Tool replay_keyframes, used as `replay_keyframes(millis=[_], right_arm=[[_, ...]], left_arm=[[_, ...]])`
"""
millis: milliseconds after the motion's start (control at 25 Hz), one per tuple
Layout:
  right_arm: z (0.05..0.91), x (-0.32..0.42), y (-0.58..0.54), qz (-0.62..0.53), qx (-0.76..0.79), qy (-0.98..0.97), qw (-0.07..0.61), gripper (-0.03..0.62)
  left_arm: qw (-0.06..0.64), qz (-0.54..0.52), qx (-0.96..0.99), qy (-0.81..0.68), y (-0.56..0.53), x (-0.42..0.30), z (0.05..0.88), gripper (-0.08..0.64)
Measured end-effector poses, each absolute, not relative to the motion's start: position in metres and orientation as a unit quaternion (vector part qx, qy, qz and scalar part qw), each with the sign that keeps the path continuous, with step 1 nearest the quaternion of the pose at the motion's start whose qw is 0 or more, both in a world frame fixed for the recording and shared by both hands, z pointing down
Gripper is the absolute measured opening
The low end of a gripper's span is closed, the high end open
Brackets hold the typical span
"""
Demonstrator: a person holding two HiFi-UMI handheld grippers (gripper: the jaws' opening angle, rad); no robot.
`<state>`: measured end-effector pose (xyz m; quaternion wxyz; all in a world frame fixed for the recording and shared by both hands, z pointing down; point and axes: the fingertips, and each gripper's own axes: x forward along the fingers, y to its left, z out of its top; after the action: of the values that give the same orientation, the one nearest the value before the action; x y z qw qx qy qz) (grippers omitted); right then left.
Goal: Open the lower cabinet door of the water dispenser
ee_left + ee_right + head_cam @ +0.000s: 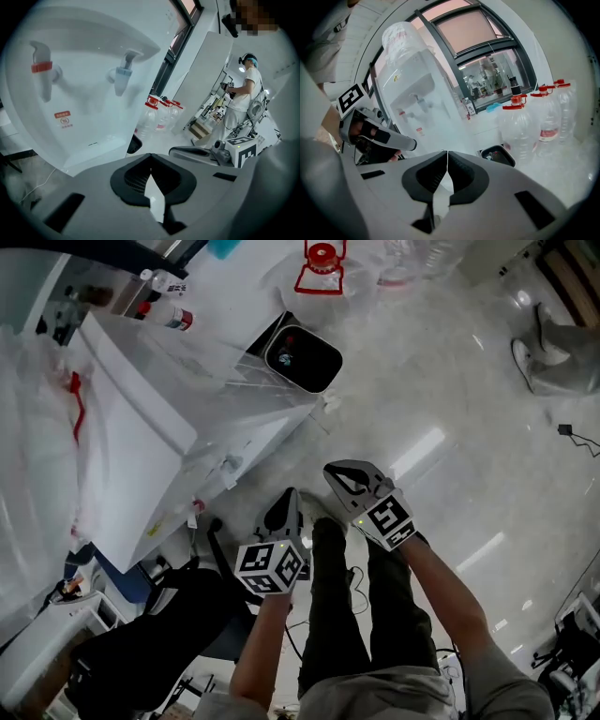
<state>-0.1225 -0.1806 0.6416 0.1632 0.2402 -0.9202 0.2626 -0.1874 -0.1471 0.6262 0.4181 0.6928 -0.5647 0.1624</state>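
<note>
The white water dispenser (131, 442) stands at the left, wrapped in clear plastic and seen from above. The left gripper view shows its red tap (42, 70), its blue tap (123, 75) and the front panel with a red label (62, 118); I cannot make out the lower cabinet door. My left gripper (284, 510) is shut and empty, a little way in front of the dispenser. Beside it on the right, my right gripper (345, 476) is also shut and empty. In their own views the jaws meet at the left gripper (150, 157) and the right gripper (447, 153).
A black bin (302, 357) sits on the floor right of the dispenser, with large red-capped water bottles (534, 119) behind it. A black chair (150, 634) is at the lower left. Another person (243, 96) stands far off. My legs (361, 615) are below the grippers.
</note>
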Motion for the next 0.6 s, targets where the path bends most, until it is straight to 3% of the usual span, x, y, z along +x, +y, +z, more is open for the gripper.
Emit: replay_keyframes(millis=[600], right_arm=[[0.744, -0.125, -0.204, 0.232, 0.202, -0.929, 0.205, 0.014]], left_arm=[[0.453, 0.166, 0.653, -0.584, -0.162, -0.198, 0.72, 0.008]])
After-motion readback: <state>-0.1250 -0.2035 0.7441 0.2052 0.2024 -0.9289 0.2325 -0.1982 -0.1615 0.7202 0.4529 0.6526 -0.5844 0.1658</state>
